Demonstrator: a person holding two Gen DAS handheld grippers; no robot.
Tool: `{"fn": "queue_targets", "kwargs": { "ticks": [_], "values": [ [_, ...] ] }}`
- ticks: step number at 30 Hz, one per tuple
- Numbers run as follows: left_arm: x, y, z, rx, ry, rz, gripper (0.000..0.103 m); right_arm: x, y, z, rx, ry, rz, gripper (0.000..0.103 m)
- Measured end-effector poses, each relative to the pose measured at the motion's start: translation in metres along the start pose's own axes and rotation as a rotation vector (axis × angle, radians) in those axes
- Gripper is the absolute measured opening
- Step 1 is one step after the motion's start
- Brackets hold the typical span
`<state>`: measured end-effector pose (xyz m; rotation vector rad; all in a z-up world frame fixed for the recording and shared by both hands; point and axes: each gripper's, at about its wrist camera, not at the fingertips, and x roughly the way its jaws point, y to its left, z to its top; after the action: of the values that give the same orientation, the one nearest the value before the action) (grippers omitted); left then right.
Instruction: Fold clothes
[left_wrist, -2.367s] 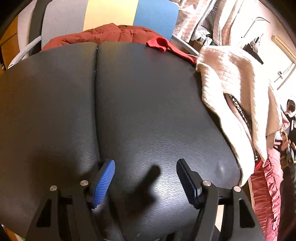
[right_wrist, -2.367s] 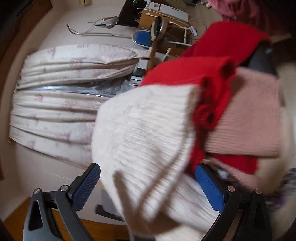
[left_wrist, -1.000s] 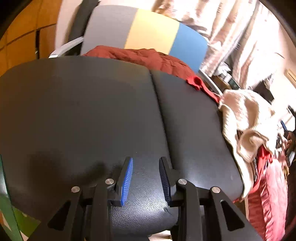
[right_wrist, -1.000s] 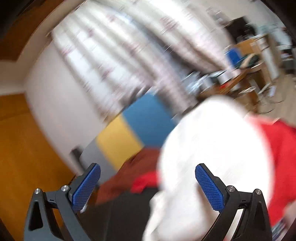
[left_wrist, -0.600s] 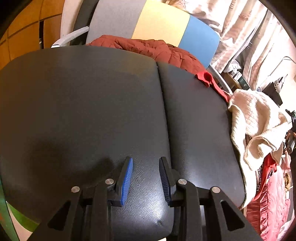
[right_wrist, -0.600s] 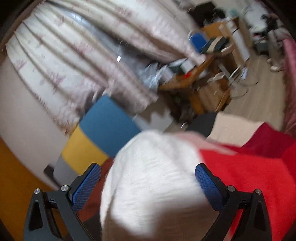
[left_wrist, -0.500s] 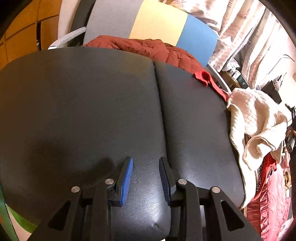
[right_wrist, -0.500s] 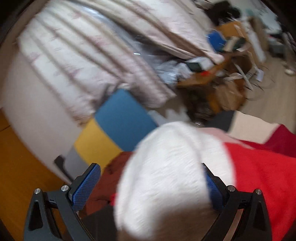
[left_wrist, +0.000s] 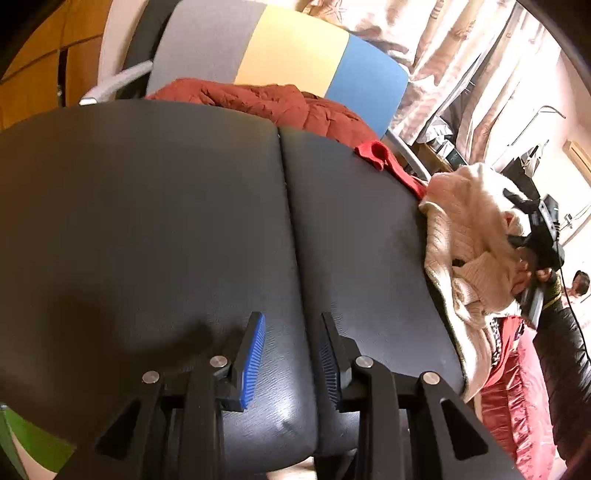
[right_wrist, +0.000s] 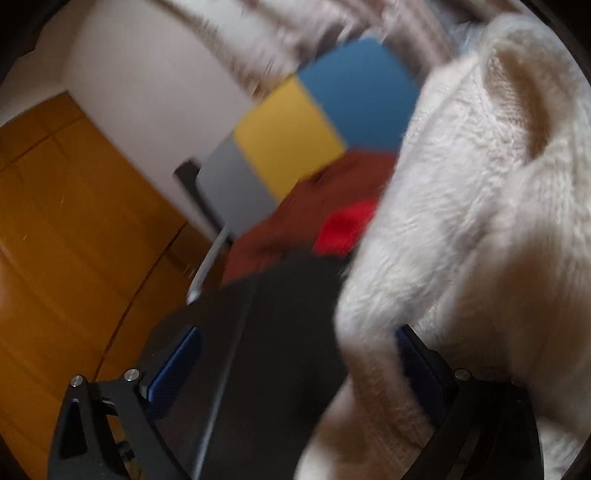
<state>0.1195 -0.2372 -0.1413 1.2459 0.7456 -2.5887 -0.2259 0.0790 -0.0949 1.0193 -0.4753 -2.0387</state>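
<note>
Left wrist view:
- Left gripper (left_wrist: 291, 354), black frame w/ blue ribbed pads: jaws narrow, small gap, nothing between them. Hovers low over near edge of black leather-look padded surface (left_wrist: 147, 221), right above its centre seam.
- Cream cable-knit sweater (left_wrist: 465, 236): bunched at right edge of the padded surface, partly draped over the side, well apart from left gripper.
- Right gripper (left_wrist: 532, 258), dark body, seen from outside at far right against the sweater; jaw state cannot be told from here. Person's dark sleeve (left_wrist: 561, 354) below it.
- Small bright red garment (left_wrist: 384, 158): on far right corner of padded surface, touching sweater's upper end.
- Rust-red quilted jacket (left_wrist: 273, 103): lies behind the far edge, on seat of chair w/ grey, yellow and blue striped backrest (left_wrist: 288, 48).
- Pale patterned curtains (left_wrist: 443, 55) behind chair; red ruffled fabric (left_wrist: 517, 398) bottom right, below the sweater.

Right wrist view (blurred):
- Right gripper (right_wrist: 295, 373): blue pads set wide apart. Sweater (right_wrist: 480, 221) fills right half of frame, bulk hanging in front of and over the right pad; cannot tell whether any cloth is pinched.
- Padded surface (right_wrist: 280, 332) beneath, red garment (right_wrist: 343, 229) and jacket (right_wrist: 317, 199) beyond it, chair backrest (right_wrist: 295, 129) behind.
- Orange-brown wood panelling (right_wrist: 74, 229) at left.
</note>
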Motion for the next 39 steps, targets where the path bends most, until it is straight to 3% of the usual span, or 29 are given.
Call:
{"fn": "queue_targets", "kwargs": {
  "ticks": [10, 15, 19, 26, 29, 33, 39],
  "values": [
    [-0.060, 0.031, 0.002, -0.038, -0.121, 0.057, 0.029, 0.030, 0.118, -0.117, -0.202, 0.185, 0.151, 0.103],
    [-0.055, 0.008, 0.024, 0.032, -0.083, -0.048, 0.028, 0.037, 0.173, -0.174, -0.301, 0.262, 0.214, 0.103],
    [-0.014, -0.050, 0.041, 0.054, 0.031, -0.217, 0.028, -0.023, 0.135, -0.196, -0.242, 0.242, 0.094, 0.103],
    [0.071, -0.164, 0.066, 0.037, 0.268, -0.529, 0.029, -0.104, 0.052, -0.194, -0.022, 0.066, -0.129, 0.103],
    [0.105, -0.184, 0.065, -0.001, 0.334, -0.494, 0.028, -0.110, 0.038, -0.195, 0.057, 0.028, -0.145, 0.103],
    [0.136, -0.175, 0.062, -0.172, 0.397, -0.459, 0.028, -0.112, 0.025, -0.200, 0.069, 0.029, -0.154, 0.103],
    [0.153, -0.159, 0.057, -0.411, 0.433, -0.529, 0.028, -0.102, 0.022, -0.204, 0.047, 0.039, -0.174, 0.103]
  ]
}}
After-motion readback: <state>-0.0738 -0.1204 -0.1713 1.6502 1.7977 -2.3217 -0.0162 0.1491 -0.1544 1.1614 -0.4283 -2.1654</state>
